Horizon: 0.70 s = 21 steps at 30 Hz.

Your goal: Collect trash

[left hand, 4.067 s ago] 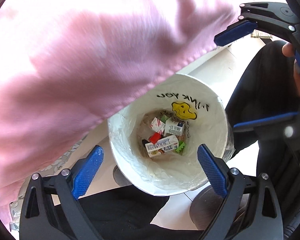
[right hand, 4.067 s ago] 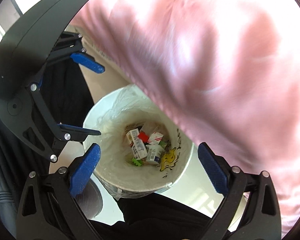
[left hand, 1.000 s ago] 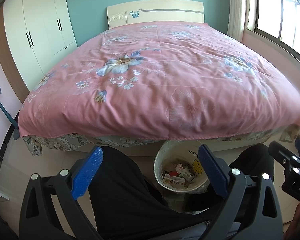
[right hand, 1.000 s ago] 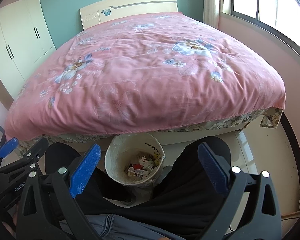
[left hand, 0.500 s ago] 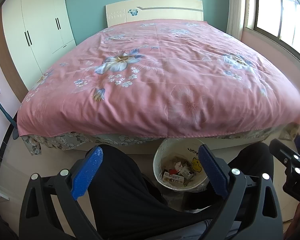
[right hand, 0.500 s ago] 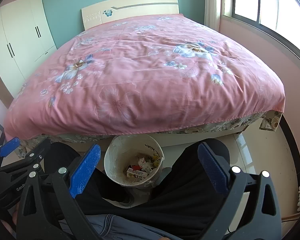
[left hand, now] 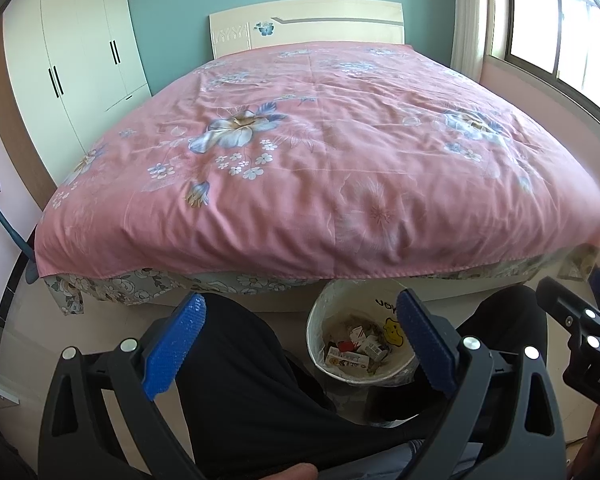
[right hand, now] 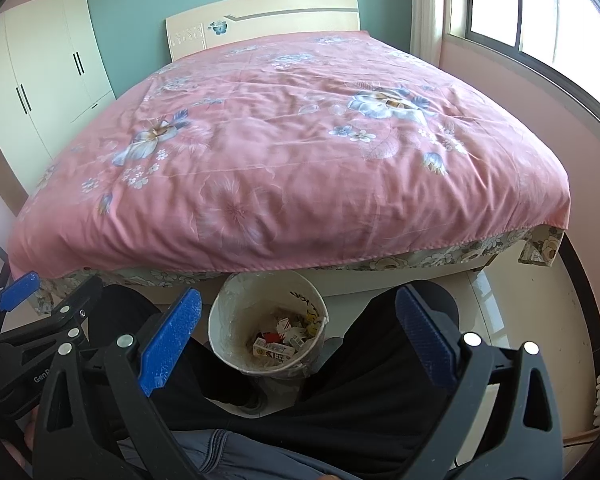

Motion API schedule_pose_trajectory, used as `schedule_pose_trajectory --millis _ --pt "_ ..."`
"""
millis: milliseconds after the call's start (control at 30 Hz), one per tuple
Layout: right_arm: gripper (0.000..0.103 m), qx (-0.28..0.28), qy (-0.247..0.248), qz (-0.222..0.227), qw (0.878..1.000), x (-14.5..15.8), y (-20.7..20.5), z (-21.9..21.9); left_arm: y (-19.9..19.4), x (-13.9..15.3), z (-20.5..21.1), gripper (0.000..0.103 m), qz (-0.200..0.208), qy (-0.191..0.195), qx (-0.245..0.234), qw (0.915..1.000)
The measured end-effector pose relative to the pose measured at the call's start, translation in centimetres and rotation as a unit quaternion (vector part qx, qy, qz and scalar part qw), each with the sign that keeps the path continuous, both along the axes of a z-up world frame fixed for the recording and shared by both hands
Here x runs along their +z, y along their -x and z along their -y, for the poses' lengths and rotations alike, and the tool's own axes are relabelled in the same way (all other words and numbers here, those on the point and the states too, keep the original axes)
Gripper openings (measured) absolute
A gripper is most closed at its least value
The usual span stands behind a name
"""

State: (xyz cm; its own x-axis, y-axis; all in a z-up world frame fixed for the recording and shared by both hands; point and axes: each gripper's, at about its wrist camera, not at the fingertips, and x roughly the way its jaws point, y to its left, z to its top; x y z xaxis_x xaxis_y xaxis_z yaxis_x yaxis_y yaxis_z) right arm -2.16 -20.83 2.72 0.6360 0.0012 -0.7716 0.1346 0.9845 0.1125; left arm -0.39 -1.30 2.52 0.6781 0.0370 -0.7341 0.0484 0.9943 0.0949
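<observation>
Trash point(left hand: 354, 350) point(right hand: 278, 342) fills the bottom of a white bin point(left hand: 380, 294) point(right hand: 228, 312) on the floor at the foot of a pink-quilted bed point(left hand: 320, 152) point(right hand: 284, 152), between the seated person's legs point(left hand: 244, 364) point(right hand: 384, 344). Left gripper point(left hand: 298, 342) and right gripper point(right hand: 298, 340) hang above, jaws spread wide, holding nothing.

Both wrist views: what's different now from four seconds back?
Both grippers pulled up and back from over the trash bin; the whole pink bed now shows, with the bin small on the floor at its foot. The left gripper and right gripper stayed open and empty. The cartons remain in the bin.
</observation>
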Motion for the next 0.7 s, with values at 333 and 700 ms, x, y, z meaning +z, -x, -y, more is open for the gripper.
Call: schedule_pose_trajectory --millis 333,700 --pt "0.096 0.002 0.001 -0.001 1.0 0.04 -0.05 0.01 -0.11 0.06 -0.01 0.098 0.0 0.0 0.001 1.0" --pt "0.096 0.007 0.001 -0.004 1.0 0.03 -0.26 -0.04 -0.18 0.13 -0.2 0.098 0.0 0.005 0.001 1.0"
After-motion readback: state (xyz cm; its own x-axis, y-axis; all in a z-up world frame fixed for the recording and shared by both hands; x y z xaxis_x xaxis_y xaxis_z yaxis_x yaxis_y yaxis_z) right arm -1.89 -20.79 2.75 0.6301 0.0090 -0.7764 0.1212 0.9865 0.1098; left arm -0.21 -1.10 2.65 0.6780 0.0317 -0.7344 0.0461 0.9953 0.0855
